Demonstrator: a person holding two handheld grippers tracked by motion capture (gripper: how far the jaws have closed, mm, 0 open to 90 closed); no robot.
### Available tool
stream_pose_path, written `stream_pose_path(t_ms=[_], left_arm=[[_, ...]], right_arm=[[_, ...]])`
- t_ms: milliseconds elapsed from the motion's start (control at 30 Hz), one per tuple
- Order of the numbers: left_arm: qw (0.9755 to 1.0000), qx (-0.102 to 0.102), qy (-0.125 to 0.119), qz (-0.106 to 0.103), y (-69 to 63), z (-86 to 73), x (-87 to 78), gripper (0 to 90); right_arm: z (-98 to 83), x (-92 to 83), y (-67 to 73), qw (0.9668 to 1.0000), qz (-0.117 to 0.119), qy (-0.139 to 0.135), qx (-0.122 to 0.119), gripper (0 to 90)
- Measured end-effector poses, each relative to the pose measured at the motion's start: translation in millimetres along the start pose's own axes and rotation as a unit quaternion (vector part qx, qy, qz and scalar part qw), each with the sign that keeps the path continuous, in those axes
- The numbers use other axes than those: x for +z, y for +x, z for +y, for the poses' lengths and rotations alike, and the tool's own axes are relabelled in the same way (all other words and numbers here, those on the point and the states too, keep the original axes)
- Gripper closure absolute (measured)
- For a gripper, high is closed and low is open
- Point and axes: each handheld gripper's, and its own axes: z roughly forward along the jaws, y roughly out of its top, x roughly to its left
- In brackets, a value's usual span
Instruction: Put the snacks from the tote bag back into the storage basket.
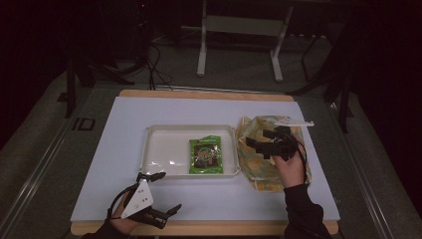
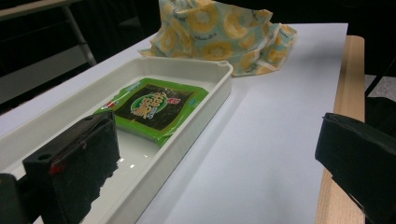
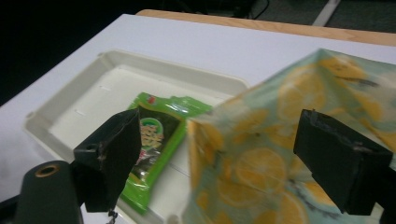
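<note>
Right gripper [image 1: 263, 141] is over the lemon-print bag [image 1: 259, 172], at the bag's tray-side half. Jaws apart, nothing clamped. In the right gripper view the bag's edge [image 3: 261, 158] stands between my two jaws, but the pads aren't pressing on it as far as I can see. Bag fabric is blurred there.

Bag lies on the white table cover [image 1: 199, 107], just right of the white tray [image 1: 159, 132], its near edge touching or almost touching the tray's right wall; can't tell which. It looks crumpled, partly standing up.

Green snack packet [image 1: 205, 156] lies flat inside the tray, in the right half, long side running front to back. Rest of tray floor is bare. Left gripper view shows the same packet [image 2: 152, 107] face up, with the bag [image 2: 219, 35] behind the tray's far end.

Left gripper [image 1: 161, 196] is at the front left of the table, near the wooden edge [image 1: 199, 228], just off the tray's near-left corner. Jaws wide apart, nothing between them. In its own view one jaw hangs over the tray [image 2: 196, 70], the other over the table's wooden edge.
</note>
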Motion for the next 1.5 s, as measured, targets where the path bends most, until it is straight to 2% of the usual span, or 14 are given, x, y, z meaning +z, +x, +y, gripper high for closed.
stream_pose_path(t_ms=[267,500,900,1200,1500], left_arm=[[1.0000,0.000,0.000,-0.001,-0.1,-0.1,0.3,0.3],[1.0000,0.000,0.000,-0.001,0.0,-0.1,0.4,0.3],[1.0000,0.001,0.001,-0.002,-0.3,-0.1,0.4,0.3],[1.0000,0.002,0.002,-0.002,-0.4,-0.1,0.2,0.3],[1.0000,0.003,0.003,-0.003,-0.8,-0.2,0.2,0.3]], right_arm=[[-14.0,-13.6,-13.8,0.9996,-0.024,-0.009,-0.006,14.5],[-23.4,-22.7,-23.7,0.9992,-0.037,-0.016,0.002,14.5],[-46.7,-40.2,-36.7,0.9966,-0.073,-0.038,0.002,14.6],[-59.2,-51.9,-46.3,0.9948,-0.086,-0.055,0.005,14.5],[-68.4,-63.5,-53.1,0.9914,-0.104,-0.078,-0.009,14.3]])
